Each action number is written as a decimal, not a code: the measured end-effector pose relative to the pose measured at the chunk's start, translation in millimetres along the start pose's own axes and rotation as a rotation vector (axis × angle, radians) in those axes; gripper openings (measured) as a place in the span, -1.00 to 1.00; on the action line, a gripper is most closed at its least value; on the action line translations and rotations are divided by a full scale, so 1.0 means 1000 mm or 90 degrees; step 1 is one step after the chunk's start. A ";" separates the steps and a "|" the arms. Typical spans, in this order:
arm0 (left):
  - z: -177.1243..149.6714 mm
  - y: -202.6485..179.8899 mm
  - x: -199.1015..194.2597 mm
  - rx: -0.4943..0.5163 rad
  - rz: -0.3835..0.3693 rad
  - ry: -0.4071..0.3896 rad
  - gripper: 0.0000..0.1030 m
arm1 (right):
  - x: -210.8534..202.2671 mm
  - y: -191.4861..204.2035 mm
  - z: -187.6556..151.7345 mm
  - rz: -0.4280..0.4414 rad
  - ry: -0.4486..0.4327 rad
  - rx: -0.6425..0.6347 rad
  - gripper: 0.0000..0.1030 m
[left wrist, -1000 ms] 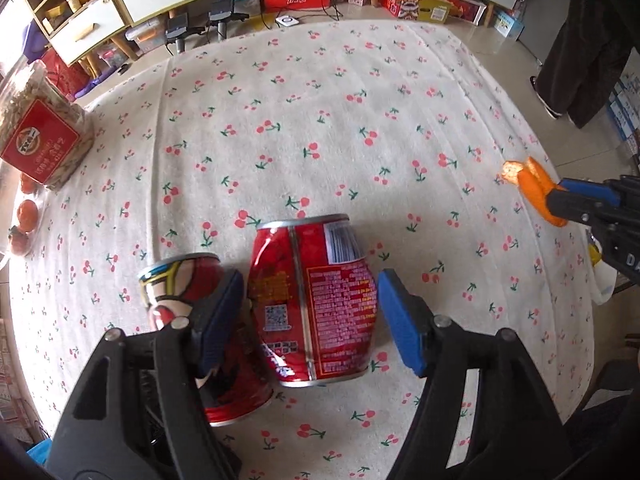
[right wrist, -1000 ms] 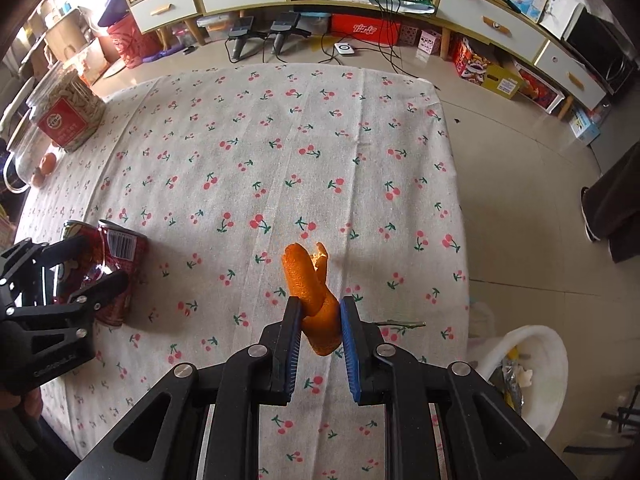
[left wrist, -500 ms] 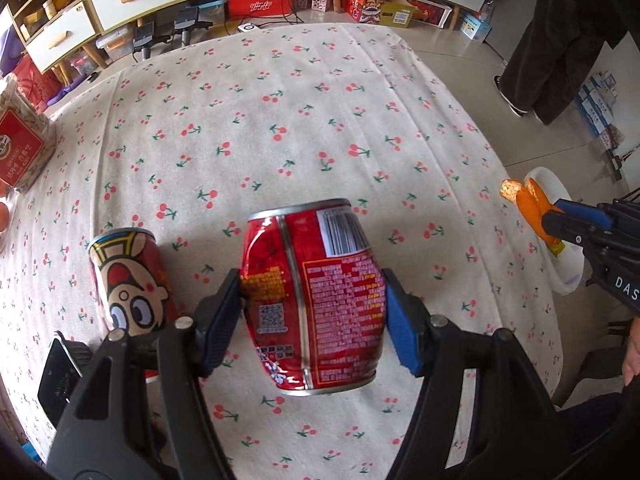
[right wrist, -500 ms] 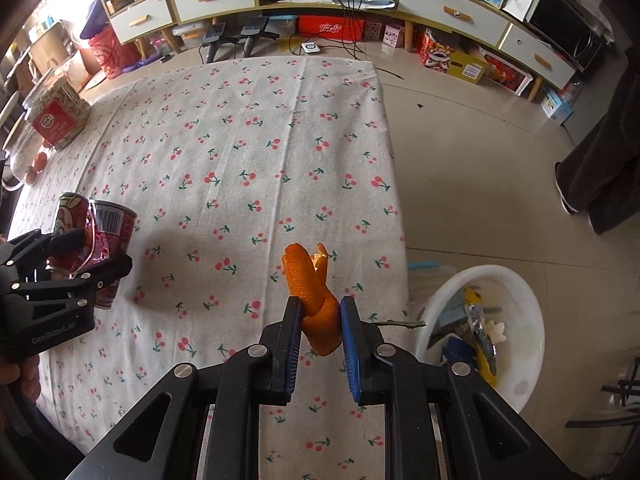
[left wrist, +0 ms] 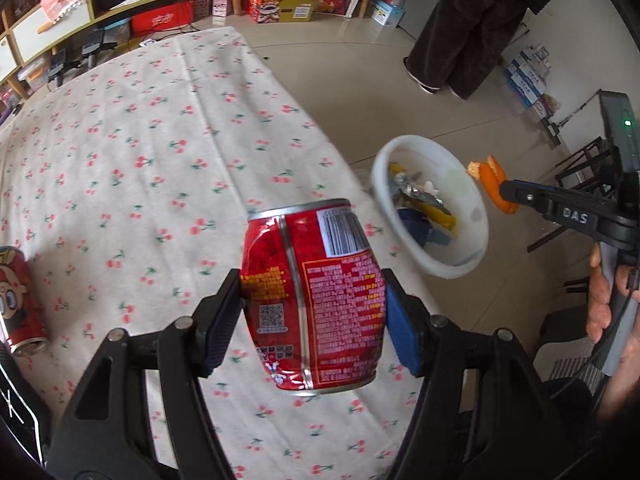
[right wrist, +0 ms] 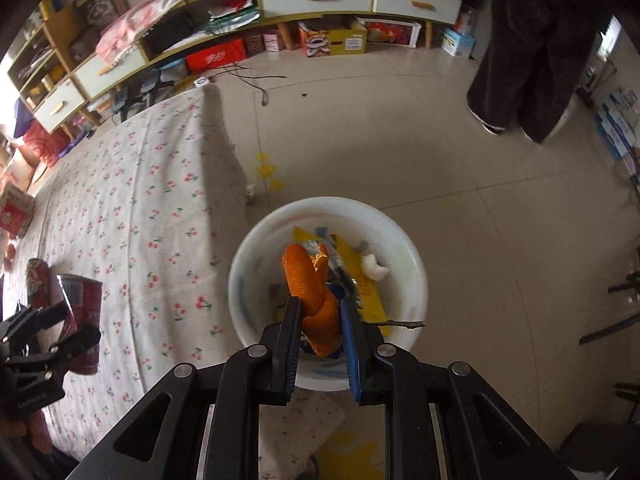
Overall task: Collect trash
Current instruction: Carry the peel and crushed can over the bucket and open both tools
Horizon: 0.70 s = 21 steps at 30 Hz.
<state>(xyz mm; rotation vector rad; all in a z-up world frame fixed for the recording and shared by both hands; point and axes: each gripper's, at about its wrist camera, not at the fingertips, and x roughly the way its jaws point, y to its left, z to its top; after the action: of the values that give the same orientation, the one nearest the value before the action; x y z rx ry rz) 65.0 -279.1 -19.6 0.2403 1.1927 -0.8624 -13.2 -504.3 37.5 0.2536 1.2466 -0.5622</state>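
Both grippers have swung right, off the tablecloth's (left wrist: 132, 168) right edge toward the bin (right wrist: 404, 248). Right gripper (right wrist: 320, 330) is pinching the orange peel (right wrist: 308, 288) above the bin's trash. Left gripper (left wrist: 314, 320) is clamping the red can (left wrist: 316, 304) over the cloth's right edge. Farther left, a cartoon can (left wrist: 20, 300) is lying near the cloth's left edge.

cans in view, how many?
2. A red can is held in the left gripper above the table; a cartoon can lies on the tablecloth at left. The bin's clutter may hide more.
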 end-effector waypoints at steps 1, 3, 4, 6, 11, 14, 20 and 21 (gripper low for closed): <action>0.004 -0.011 0.006 0.004 -0.012 0.002 0.31 | 0.006 -0.010 0.000 0.001 0.011 0.013 -0.61; 0.014 -0.033 0.019 0.009 -0.035 0.008 0.31 | 0.019 -0.026 0.001 -0.002 0.036 0.033 -0.60; 0.019 -0.044 0.026 0.011 -0.045 0.013 0.31 | 0.023 -0.033 0.001 0.000 0.045 0.040 -0.60; 0.028 -0.062 0.041 0.013 -0.064 0.021 0.31 | 0.028 -0.043 0.002 0.012 0.053 0.051 -0.60; 0.039 -0.081 0.066 -0.006 -0.086 0.030 0.31 | 0.039 -0.048 0.006 0.086 0.074 0.061 -0.27; 0.040 -0.083 0.074 -0.004 -0.072 0.039 0.31 | 0.040 -0.052 0.001 0.056 0.074 0.062 -0.12; 0.045 -0.100 0.086 0.009 -0.073 0.048 0.31 | 0.034 -0.070 0.004 0.056 0.048 0.101 -0.07; 0.046 -0.103 0.088 0.008 -0.074 0.050 0.31 | 0.034 -0.069 0.004 0.056 0.049 0.099 -0.07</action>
<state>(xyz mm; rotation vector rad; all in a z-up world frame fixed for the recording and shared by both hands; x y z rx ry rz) 35.4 -415.5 -52.0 0.2177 1.2843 -0.9696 -39.4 -573.7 15.0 0.4617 1.2604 -0.5787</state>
